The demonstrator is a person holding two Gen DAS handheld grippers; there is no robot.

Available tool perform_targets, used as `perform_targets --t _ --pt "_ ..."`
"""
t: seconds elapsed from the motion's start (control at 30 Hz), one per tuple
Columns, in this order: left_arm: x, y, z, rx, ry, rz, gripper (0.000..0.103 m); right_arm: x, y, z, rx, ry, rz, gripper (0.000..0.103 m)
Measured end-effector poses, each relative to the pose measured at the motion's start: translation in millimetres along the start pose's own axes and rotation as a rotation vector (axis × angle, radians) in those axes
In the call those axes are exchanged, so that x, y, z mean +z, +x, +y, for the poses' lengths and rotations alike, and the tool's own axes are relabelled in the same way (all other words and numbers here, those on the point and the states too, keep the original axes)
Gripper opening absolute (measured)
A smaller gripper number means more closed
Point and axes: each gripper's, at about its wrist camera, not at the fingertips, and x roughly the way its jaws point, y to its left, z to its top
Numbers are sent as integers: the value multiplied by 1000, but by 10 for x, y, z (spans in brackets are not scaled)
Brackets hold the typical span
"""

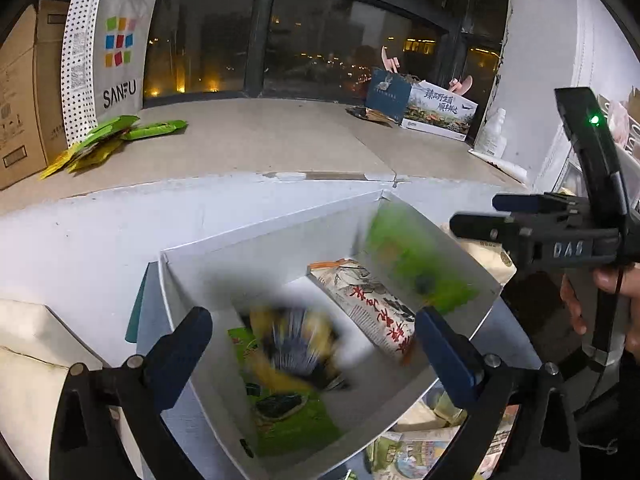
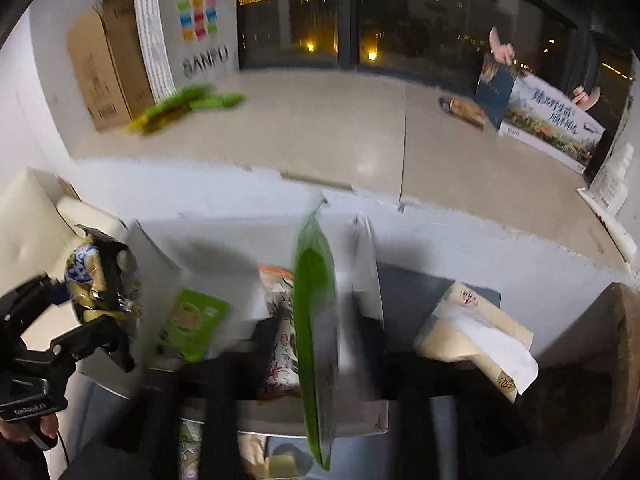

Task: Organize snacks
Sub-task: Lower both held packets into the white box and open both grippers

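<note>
A white open box stands below both grippers; it also shows in the right wrist view. In it lie a green packet and a white packet with red characters. My left gripper is open above the box, and a blurred yellow and black packet is between its fingers in mid-air. From the right wrist view that packet sits by the left gripper. A blurred green packet hangs at the box's right wall, edge-on in the right wrist view. My right gripper is blurred.
A SANFU paper bag and cardboard box stand far left on the sill, green and yellow packets beside them. A printed carton stands far right. More snack packets lie below the box. A beige packet lies right.
</note>
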Motion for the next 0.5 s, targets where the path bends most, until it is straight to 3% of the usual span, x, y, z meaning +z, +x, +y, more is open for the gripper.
perform_targets --t 0.07,0.33,0.5 --pt "-59 -69 33 -5 -3 -2 103 -48 -73 -22 0 19 -65 103" --pt "-126 -544 -66 3 54 -74 103 -231 -429 37 70 22 -140 103" --pt "-407 -1034 -194 -23 78 -150 103 -498 -809 131 148 11 -204 103"
